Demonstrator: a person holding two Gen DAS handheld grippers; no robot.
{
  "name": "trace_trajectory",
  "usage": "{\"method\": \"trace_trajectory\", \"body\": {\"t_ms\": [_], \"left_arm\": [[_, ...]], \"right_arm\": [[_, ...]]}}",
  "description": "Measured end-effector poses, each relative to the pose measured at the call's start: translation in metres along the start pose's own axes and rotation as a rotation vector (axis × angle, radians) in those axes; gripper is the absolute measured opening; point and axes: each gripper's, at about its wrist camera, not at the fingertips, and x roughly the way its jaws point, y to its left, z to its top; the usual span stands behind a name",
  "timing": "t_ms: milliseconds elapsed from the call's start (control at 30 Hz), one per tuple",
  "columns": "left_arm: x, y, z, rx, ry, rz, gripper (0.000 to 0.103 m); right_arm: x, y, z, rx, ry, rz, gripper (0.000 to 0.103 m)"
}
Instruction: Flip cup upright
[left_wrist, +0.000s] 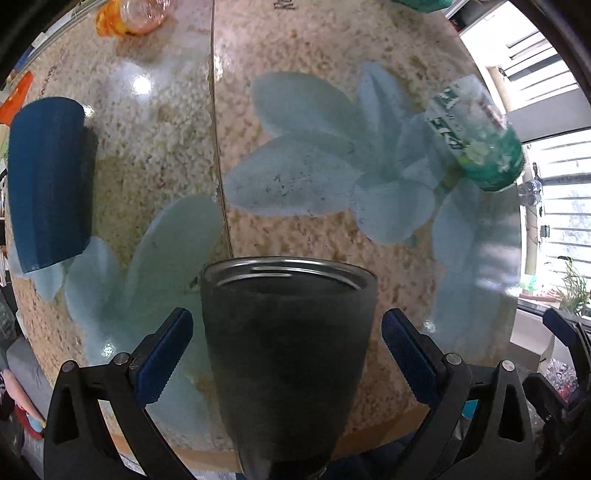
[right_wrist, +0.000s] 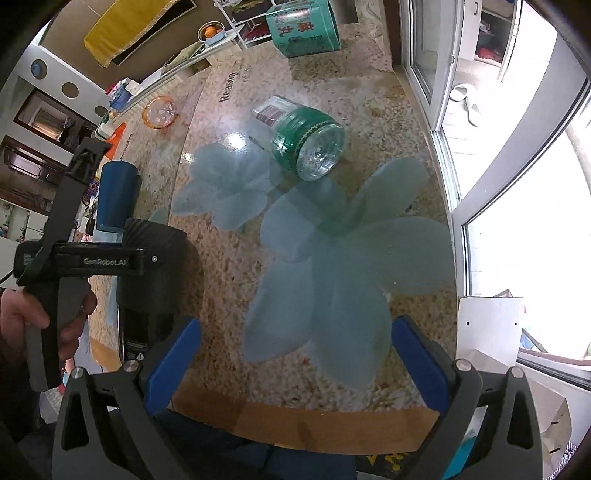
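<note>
A dark grey metal cup (left_wrist: 288, 354) stands between the fingers of my left gripper (left_wrist: 287, 350), its open steel rim toward the table's far side. The blue pads (left_wrist: 166, 354) stand apart from the cup's sides, so the gripper is open. In the right wrist view the same cup (right_wrist: 155, 266) shows at the left, partly hidden behind the left gripper's black body. My right gripper (right_wrist: 295, 365) is open and empty above the table's near edge.
A blue cup (left_wrist: 48, 181) stands mouth-down at the left. A green-labelled clear plastic jar (right_wrist: 310, 144) lies on its side in the middle. An orange glass dish (right_wrist: 159, 111) and a green box (right_wrist: 303, 29) sit at the back. The glass table (right_wrist: 332, 417) edge is near.
</note>
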Motion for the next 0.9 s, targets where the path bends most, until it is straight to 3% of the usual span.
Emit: {"method": "trace_trajectory", "body": {"t_ms": [233, 367, 700, 900], "left_arm": [[0.017, 0.014, -0.001, -0.056, 0.022, -0.028, 0.101], [0.022, 0.017, -0.004, -0.062, 0.042, -0.034, 0.081], [0.028, 0.026, -0.012, -0.054, 0.013, -0.068, 0.081], [-0.003, 0.036, -0.016, -0.060, -0.069, -0.073, 0.080]], "right_arm": [[-0.008, -0.009, 0.010, 0.024, -0.042, -0.004, 0.103], [-0.011, -0.011, 0.014, 0.050, -0.068, -0.004, 0.103], [-0.009, -0.009, 0.017, 0.076, -0.089, -0.004, 0.103], [-0.012, -0.006, 0.014, 0.079, -0.113, -0.016, 0.103]]}}
